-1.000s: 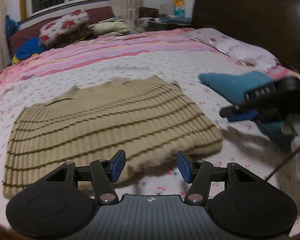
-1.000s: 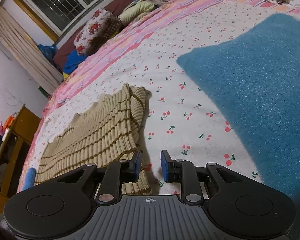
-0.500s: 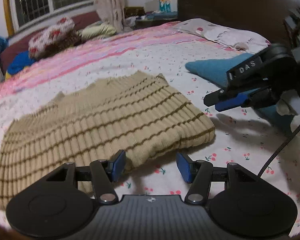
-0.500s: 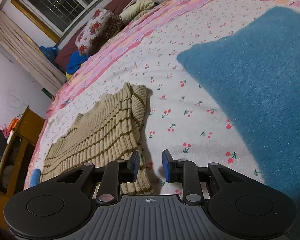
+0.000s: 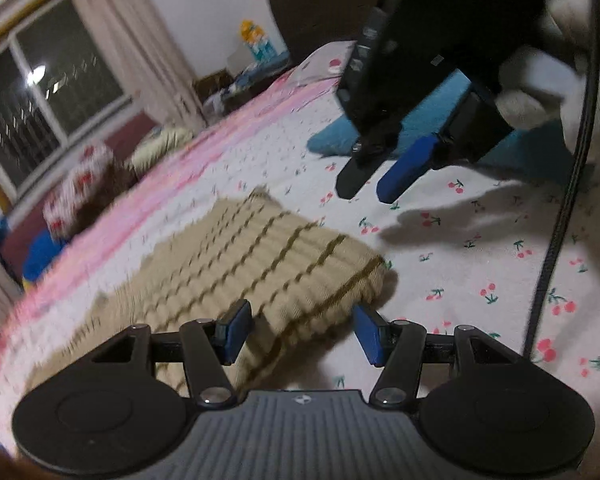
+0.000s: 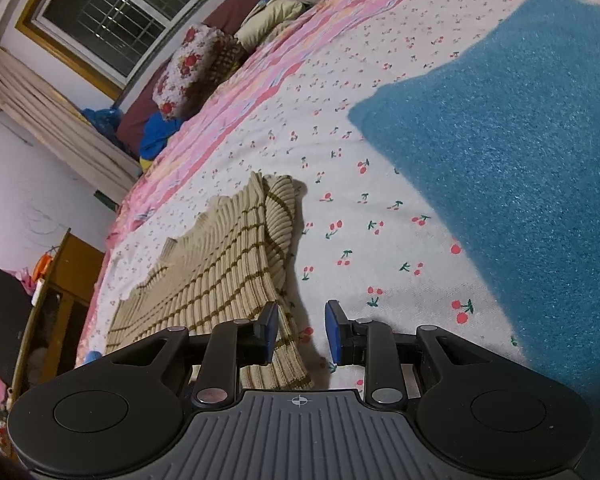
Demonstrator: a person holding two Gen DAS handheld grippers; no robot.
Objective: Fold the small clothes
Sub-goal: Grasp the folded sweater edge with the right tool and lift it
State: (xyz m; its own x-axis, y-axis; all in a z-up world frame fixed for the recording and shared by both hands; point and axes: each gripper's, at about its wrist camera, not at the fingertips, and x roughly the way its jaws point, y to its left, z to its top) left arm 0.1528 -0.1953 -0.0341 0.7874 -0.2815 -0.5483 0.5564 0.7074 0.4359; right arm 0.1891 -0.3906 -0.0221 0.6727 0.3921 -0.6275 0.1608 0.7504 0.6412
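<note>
A folded beige sweater with brown stripes [image 5: 260,264] lies on the cherry-print bedsheet [image 5: 480,264]. My left gripper [image 5: 302,332] is open and low at the sweater's near right corner; that corner lies between the jaws, and the pads do not press on it. In the right wrist view the sweater [image 6: 228,264] sits to the left. My right gripper [image 6: 302,332] is open by a narrow gap over the sweater's right edge and holds nothing. From the left wrist view the right gripper [image 5: 372,190] hangs above the sheet in a white-gloved hand [image 5: 532,92].
A blue fuzzy garment [image 6: 520,160] lies spread on the sheet right of the sweater. A black cable [image 5: 560,208] hangs from the right gripper. Floral pillows [image 6: 188,68] sit under the window at the bed's far side. A wooden cabinet [image 6: 60,292] stands beside the bed.
The left gripper has rolled and moved down to the sweater's near right corner. The right gripper now looms larger in the left wrist view, and its jaws stand slightly wider.
</note>
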